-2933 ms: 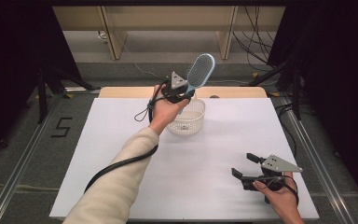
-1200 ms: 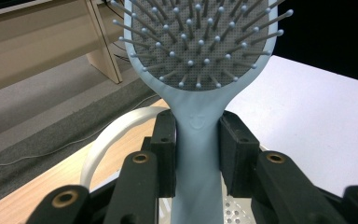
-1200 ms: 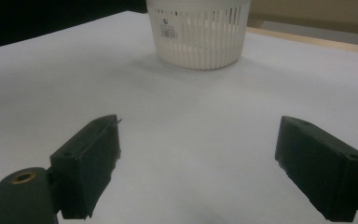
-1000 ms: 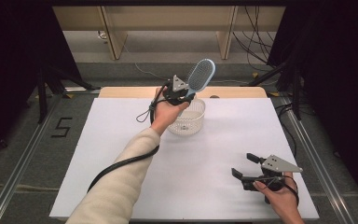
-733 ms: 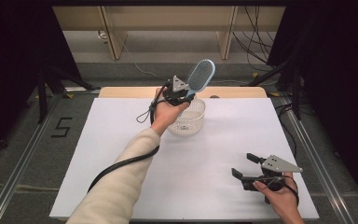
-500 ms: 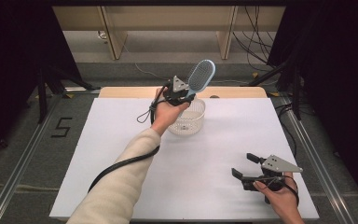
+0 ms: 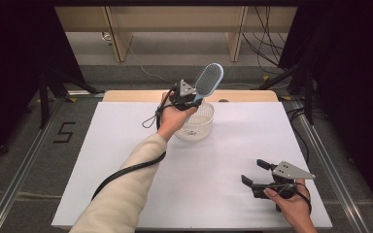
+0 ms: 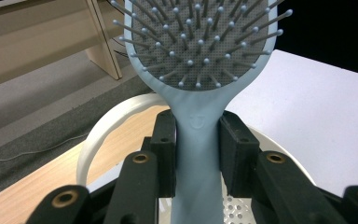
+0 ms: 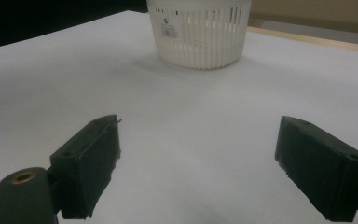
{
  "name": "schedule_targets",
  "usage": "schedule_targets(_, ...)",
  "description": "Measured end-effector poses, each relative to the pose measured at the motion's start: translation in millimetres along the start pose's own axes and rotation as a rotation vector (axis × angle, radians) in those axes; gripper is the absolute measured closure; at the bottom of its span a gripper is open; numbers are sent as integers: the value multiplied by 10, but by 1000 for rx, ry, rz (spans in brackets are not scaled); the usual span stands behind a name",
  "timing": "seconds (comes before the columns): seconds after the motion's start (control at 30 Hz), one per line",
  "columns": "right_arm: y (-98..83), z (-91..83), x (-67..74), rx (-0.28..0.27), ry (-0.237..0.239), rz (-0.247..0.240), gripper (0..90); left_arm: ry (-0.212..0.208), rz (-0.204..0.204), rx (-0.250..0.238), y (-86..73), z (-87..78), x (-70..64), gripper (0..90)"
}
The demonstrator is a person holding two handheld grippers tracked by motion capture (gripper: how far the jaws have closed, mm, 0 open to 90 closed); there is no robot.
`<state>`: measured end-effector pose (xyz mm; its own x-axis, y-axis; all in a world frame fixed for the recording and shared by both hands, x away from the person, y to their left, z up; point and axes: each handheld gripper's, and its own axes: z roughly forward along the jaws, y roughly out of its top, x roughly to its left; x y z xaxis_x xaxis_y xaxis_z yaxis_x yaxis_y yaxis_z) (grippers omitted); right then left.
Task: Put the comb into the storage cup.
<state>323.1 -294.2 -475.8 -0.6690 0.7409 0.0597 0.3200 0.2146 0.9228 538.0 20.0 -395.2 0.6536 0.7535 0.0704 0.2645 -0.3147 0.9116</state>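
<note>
Barcode label on white basket

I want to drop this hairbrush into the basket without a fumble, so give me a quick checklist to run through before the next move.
1. Grip on the hairbrush: left hand-held gripper is clamped on both sides of the handle. Ok.
2. Brush over the basket: it is held above the far rim, bristle head tilted up and away. Ok.
3. Basket upright on the table: ok.
4. Basket contents: one small item on the bottom, too small to identify. Cannot tell.
5. Right hand-held gripper out of the way: open, near the table's front right. Ok.
</note>
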Motion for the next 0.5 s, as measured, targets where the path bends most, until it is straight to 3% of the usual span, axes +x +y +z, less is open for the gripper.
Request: schedule_targets(0.5,-5,6,1,4,6,-1,147,6,-2,8,-39,20,16,695)
